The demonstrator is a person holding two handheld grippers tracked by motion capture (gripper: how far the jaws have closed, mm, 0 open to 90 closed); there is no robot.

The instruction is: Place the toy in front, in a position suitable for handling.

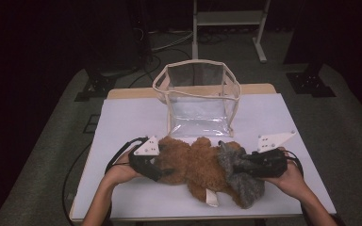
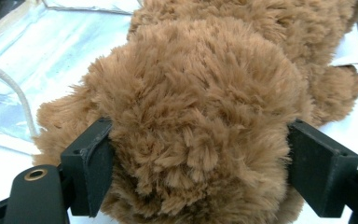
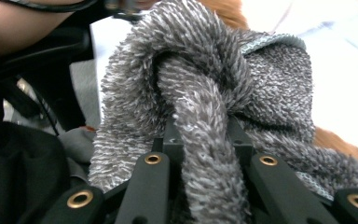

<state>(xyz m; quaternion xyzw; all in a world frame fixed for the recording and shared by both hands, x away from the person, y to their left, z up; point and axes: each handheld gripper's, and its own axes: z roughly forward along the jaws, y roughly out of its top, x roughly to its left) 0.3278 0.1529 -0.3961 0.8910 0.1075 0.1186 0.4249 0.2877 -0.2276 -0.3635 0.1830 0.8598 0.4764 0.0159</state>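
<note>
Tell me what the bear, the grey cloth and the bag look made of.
Brown teddy bear: long-pile plush, matte, tufted. Grey scarf: fuzzy chenille-like knit, probably; looped fibres show. Clear bag: glossy see-through plastic, likely vinyl, with cream fabric-looking edging.

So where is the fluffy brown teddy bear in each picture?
High view: the fluffy brown teddy bear lies low in the middle, in front of the clear plastic bag.
Left gripper view: it fills the middle, between the black jaws.
Right gripper view: an orange-brown sliver behind the grey fuzzy scarf.
Shared landmark: the white tabletop.
</note>
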